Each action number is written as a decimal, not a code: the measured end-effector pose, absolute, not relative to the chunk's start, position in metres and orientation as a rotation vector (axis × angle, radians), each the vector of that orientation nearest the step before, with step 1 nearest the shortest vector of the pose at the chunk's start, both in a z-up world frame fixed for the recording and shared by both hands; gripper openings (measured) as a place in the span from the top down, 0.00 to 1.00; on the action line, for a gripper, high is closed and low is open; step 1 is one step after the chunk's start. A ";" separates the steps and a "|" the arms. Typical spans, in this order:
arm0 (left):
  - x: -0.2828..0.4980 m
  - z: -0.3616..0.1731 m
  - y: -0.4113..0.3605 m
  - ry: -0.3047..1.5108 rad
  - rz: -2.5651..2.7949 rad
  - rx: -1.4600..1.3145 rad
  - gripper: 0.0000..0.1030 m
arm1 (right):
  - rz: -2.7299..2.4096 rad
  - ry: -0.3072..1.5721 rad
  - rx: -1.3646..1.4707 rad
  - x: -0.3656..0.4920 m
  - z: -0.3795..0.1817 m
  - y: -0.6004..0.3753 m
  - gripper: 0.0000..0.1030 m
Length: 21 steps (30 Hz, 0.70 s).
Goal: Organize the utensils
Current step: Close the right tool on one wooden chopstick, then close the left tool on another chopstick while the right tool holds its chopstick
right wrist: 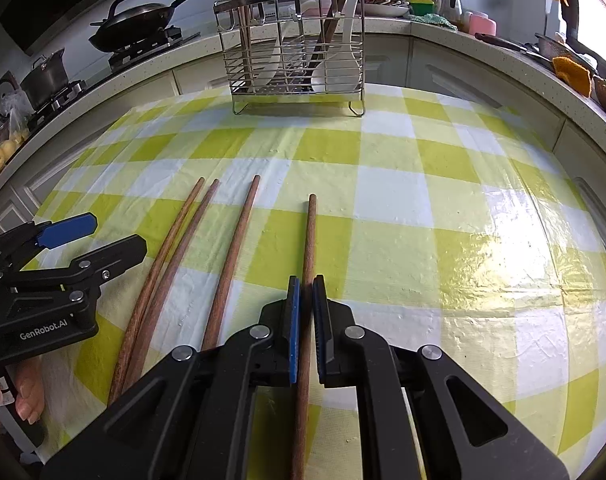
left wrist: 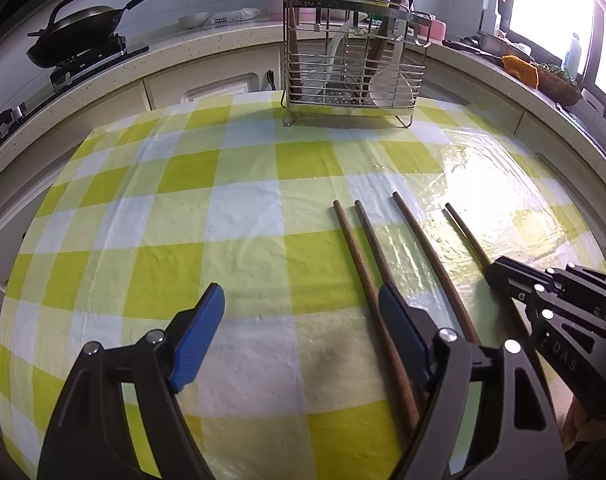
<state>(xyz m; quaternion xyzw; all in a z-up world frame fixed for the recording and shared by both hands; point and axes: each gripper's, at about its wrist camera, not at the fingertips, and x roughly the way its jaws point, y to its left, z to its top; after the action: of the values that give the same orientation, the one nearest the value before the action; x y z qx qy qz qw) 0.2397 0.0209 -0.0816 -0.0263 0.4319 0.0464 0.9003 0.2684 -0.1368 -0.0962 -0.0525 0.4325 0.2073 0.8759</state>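
Four long brown wooden chopsticks lie side by side on the green-and-white checked tablecloth [right wrist: 387,196], tips toward the wire metal utensil rack [right wrist: 295,60] at the table's far edge. Right gripper [right wrist: 307,292]: blue pads clamped on the rightmost chopstick [right wrist: 311,236], which still rests on the cloth. Left gripper [left wrist: 303,308]: jaws wide apart, nothing between the pads; its right finger [left wrist: 403,328] sits over the left pair of chopsticks [left wrist: 353,248]. Third chopstick [right wrist: 239,248] lies free between the grippers. Rack already holds upright chopsticks and white utensils.
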 end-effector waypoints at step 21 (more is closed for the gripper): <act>0.247 -0.089 0.011 0.951 0.027 -0.070 0.66 | 0.459 0.930 -0.078 0.274 -0.096 -0.141 0.92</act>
<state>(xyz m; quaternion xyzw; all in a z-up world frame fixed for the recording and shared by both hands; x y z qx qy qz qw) 0.2465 0.0106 -0.0892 -0.0335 0.4578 0.0129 0.8883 0.2736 -0.1414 -0.0960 -0.0373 0.4441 0.2191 0.8680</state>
